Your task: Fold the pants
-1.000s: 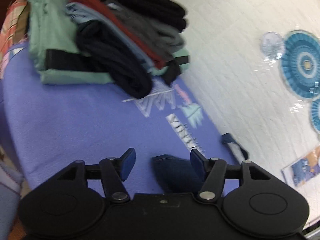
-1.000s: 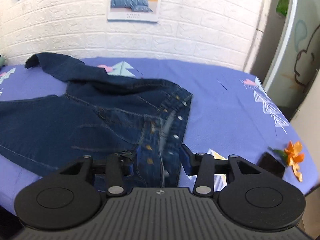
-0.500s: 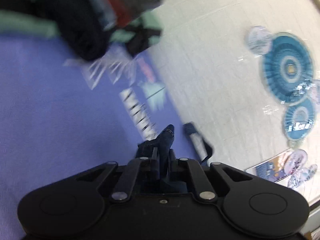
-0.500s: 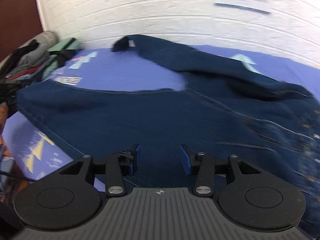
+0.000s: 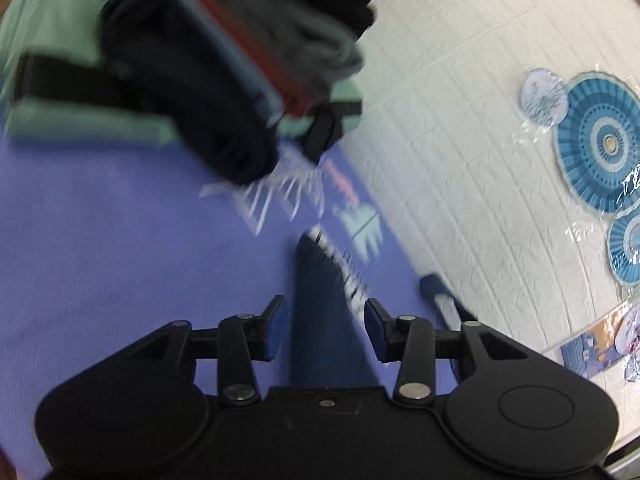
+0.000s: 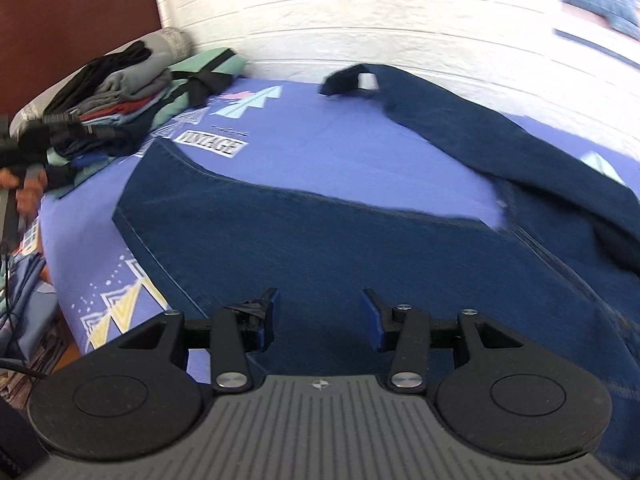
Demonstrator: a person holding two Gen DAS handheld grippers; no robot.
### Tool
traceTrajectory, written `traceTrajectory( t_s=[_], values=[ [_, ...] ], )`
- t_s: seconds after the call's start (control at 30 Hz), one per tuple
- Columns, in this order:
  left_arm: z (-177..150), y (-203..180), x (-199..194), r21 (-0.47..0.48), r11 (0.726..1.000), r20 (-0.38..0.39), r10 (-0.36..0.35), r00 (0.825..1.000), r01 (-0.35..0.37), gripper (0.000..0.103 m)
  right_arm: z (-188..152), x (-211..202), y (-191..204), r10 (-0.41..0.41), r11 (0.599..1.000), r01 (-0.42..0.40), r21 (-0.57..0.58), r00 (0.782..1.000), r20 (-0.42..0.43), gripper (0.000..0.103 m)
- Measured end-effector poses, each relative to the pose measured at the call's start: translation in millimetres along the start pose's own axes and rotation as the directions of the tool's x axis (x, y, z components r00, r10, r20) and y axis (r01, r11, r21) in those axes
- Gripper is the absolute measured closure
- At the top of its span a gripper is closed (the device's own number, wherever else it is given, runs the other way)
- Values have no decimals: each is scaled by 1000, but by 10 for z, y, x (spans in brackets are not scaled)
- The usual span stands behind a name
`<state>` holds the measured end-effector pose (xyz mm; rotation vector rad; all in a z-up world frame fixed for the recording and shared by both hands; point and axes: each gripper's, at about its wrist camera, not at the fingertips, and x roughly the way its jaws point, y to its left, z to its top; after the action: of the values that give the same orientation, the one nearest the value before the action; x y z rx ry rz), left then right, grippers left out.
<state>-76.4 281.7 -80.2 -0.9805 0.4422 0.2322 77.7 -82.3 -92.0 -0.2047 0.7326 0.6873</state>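
Dark blue jeans (image 6: 360, 236) lie spread on the purple bedsheet (image 6: 304, 140), one leg flat toward the left, the other leg (image 6: 460, 120) angled toward the back wall. My right gripper (image 6: 318, 314) is open and empty just above the near leg. In the left wrist view, my left gripper (image 5: 326, 328) is open, with the end of a jeans leg (image 5: 320, 304) lying on the sheet (image 5: 100, 240) between its fingers. The other leg's cuff (image 5: 436, 292) shows by the wall.
A pile of folded clothes (image 5: 180, 60) sits at the head of the bed, also in the right wrist view (image 6: 120, 96). A white brick wall (image 5: 460, 120) with blue paper fans (image 5: 600, 144) borders the bed. The bed's near edge (image 6: 80, 312) drops off at left.
My left gripper was shut on the jeans leg end half a second ago and has now opened, leaving it on the sheet. My right gripper swung left along the jeans, staying open.
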Motion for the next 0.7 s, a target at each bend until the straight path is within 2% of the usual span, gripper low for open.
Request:
traceTrajectory(
  t_s=[0.1, 0.2, 0.3, 0.33, 0.37, 0.43, 0.5, 0.53, 0.57, 0.63, 0.7],
  values=[
    [-163, 59, 11, -18, 1000, -50, -16, 999, 15, 41, 80, 88, 78, 38, 999, -38, -22, 999, -1, 27],
    [-198, -40, 137, -15, 1000, -30, -26, 999, 25, 40, 91, 129, 136, 56, 998, -57, -34, 998, -9, 26],
    [-199, -247, 341, 15, 995, -31, -97, 995, 98, 54, 65, 121, 145, 59, 998, -59, -5, 998, -4, 27],
    [-222, -337, 432, 26, 991, -52, -127, 991, 128, 68, 54, 129, 149, 56, 998, -56, 7, 998, -1, 27],
    [-266, -433, 530, 34, 987, -82, -156, 984, 159, 71, 40, 129, 142, 54, 998, -54, 18, 999, -1, 26],
    [-412, -633, 728, 58, 976, -152, -199, 968, 209, 71, 23, 128, 127, 51, 998, -51, 39, 999, -3, 27],
    [-584, -770, 883, 85, 972, -238, -195, 951, 221, 72, 24, 125, 124, 51, 998, -51, 46, 999, -3, 26],
    [-632, -800, 890, 91, 967, -256, -209, 944, 238, 72, 31, 116, 125, 50, 998, -50, 41, 999, 1, 27],
    [-645, -809, 845, 98, 963, -246, -220, 944, 250, 72, 38, 107, 128, 53, 998, -53, 35, 999, 5, 26],
    [-573, -781, 651, 131, 968, -165, -190, 968, 213, 69, 66, 129, 109, 66, 998, -66, 20, 998, 6, 26],
    [-439, -706, 424, 159, 979, -56, -117, 992, 124, 50, 100, 181, 103, 78, 997, -78, 15, 997, 2, 25]
  ],
)
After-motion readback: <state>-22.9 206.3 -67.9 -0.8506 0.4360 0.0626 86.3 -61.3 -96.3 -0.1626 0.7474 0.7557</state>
